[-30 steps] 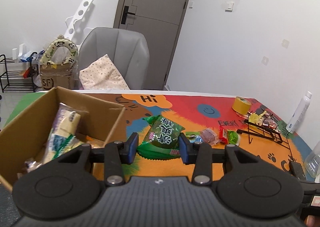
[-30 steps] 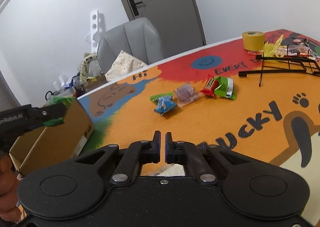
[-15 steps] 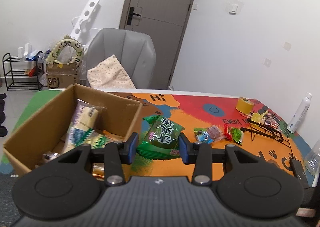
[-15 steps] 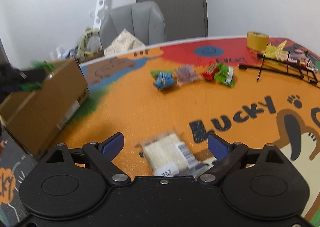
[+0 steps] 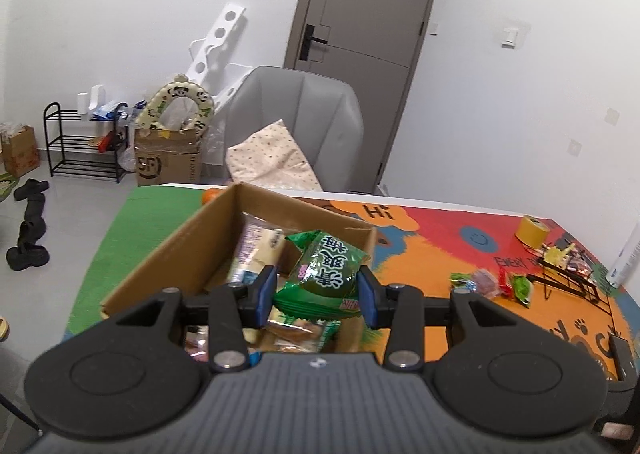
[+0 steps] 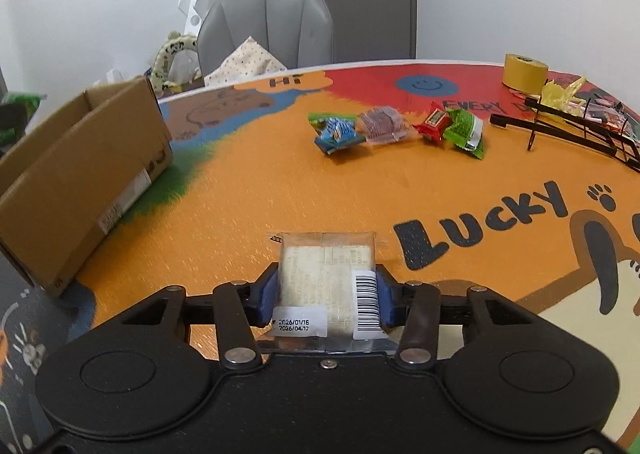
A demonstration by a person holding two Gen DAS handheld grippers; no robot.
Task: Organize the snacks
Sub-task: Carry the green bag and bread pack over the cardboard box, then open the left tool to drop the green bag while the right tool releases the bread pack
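Note:
My left gripper (image 5: 318, 296) is shut on a green snack packet (image 5: 326, 274) and holds it above the open cardboard box (image 5: 168, 254), which has several snacks inside. My right gripper (image 6: 326, 300) is shut on a clear-wrapped white snack bar (image 6: 326, 274) lying on the orange table mat. The cardboard box (image 6: 80, 174) stands to its left. Several small snacks lie on the mat further back: a blue one (image 6: 338, 132), a pink one (image 6: 386, 124), a red one (image 6: 434, 124) and a green one (image 6: 464, 132).
A black wire rack (image 6: 580, 126) with yellow wrappers and a yellow tape roll (image 6: 524, 72) stand at the back right. A grey chair (image 6: 266, 26) with a cushion is behind the table. A white bottle (image 5: 624, 258) stands at the far right edge.
My left gripper has carried the green packet leftward from over the mat to above the box. My right gripper opened, then closed around the white snack bar.

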